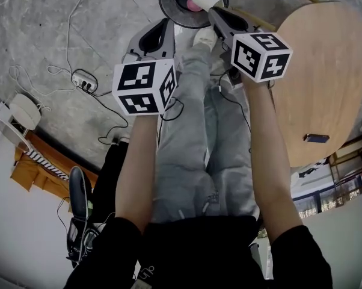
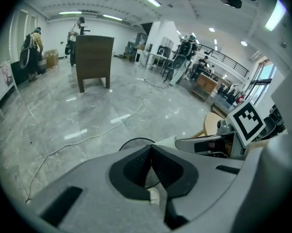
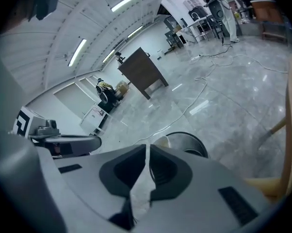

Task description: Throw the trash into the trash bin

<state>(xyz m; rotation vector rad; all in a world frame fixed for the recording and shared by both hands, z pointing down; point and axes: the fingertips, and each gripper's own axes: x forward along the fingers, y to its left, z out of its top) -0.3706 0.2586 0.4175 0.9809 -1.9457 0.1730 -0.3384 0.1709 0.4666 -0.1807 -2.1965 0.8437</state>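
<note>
Pinching a crumpled white paper scrap (image 3: 140, 191) between fully closed jaws, my right gripper (image 1: 212, 9) points straight at the round black trash bin (image 1: 164, 5). Its tips hang over the bin's mouth, nearer than the left gripper (image 1: 166, 24), which is closed, apparently empty, beside the bin's rim. The paper looks thin and soft, with its far end rolled above the bin.
</note>
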